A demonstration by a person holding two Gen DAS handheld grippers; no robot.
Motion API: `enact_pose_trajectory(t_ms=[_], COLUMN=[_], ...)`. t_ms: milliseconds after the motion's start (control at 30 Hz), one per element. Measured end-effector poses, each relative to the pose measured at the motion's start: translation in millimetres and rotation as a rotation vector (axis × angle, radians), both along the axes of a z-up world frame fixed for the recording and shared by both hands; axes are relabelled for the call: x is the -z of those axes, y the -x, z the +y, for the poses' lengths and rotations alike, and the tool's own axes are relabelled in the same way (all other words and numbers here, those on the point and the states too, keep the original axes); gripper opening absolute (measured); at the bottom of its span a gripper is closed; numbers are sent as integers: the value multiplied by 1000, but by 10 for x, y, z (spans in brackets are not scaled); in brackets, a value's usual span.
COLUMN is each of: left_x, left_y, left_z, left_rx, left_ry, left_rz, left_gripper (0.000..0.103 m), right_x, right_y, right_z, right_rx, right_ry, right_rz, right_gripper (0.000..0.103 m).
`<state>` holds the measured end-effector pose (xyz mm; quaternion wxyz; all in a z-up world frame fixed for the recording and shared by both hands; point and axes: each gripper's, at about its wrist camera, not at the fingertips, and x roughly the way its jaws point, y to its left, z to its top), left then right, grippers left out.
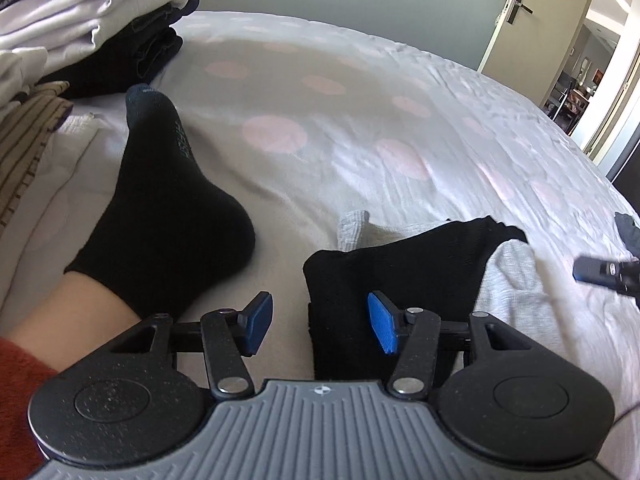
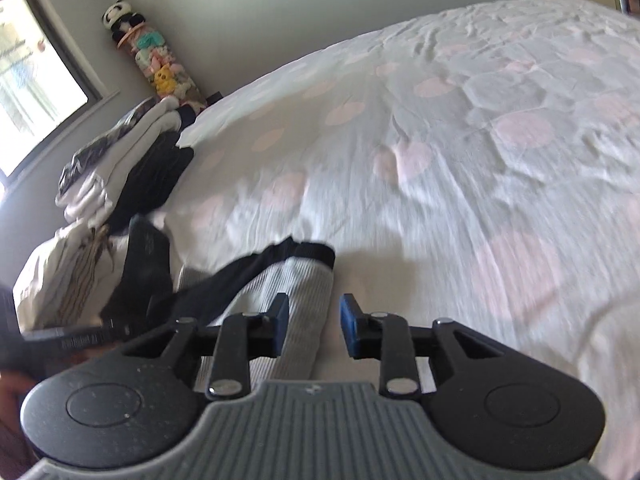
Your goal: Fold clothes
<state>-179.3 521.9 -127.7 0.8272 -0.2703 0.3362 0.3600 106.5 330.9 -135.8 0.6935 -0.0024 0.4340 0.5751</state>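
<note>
- Left wrist view: the left gripper (image 1: 320,326) is held with its fingers spread wide and nothing between them, just above a black sock (image 1: 396,276) laid over a grey sock (image 1: 516,280) on the bed (image 1: 360,128), which is covered by a white sheet with pink dots. A foot in a black sock (image 1: 160,208) is rested at left, folded clothes (image 1: 92,28) are stacked behind it, and an open door (image 1: 532,12) is seen at right.
- Right wrist view: the right gripper (image 2: 314,330) is held moderately open, the grey sock (image 2: 296,312) lying beneath its fingers, ungripped. A window (image 2: 36,76) and a column of soft toys (image 2: 160,60) are seen by the wall.
</note>
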Motion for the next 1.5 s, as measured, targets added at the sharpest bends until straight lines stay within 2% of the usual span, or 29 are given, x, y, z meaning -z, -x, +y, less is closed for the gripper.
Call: enact_pose_trajectory(t_ms=[133, 267, 333, 467, 567, 733, 867, 967, 1000, 1033, 1067, 1133, 1300, 1500], left_x=[83, 155, 158, 156, 161, 166, 158, 116, 95, 78, 68, 76, 198, 347], left_y=[-10, -16, -15, -23, -27, -22, -15, 23, 45, 70, 91, 124, 196, 184], left_z=[53, 97, 94, 92, 95, 102, 75, 31, 15, 3, -2, 12, 145, 334], left_rx=[-10, -19, -20, -19, -20, -21, -20, -23, -27, -33, -39, -47, -57, -54], left_ry=[12, 22, 22, 23, 23, 25, 9, -19, -25, -26, -20, 19, 193, 301], left_rz=[2, 3, 3, 7, 12, 12, 6, -12, -21, -30, -37, -50, -131, -232], left_gripper=[64, 65, 65, 65, 65, 65, 66, 66, 66, 67, 68, 74, 76, 77], right_x=[198, 435, 526, 429, 251, 149, 176, 163, 150, 137, 136, 136, 274, 483], right_y=[-269, -356, -363, -346, -319, -316, -279, -249, -243, -238, -207, -137, 100, 210], right_z=[238, 354, 390, 388, 452, 636, 721, 643, 593, 544, 476, 334, 9, -52], right_rx=[48, 66, 60, 50, 10, 12, 12, 18, 23, 28, 26, 21, 18, 34], right_ry=[-24, -41, -48, -89, -105, -95, -64, -53, -56, -59, -60, -62, -66, -25], right_rz=[137, 262, 304, 249, 150, 47, 24, 19, 22, 25, 28, 36, 115, 161], right_gripper=[32, 30, 11, 3, 3, 3, 3, 12, 18, 30, 35, 37, 43, 49])
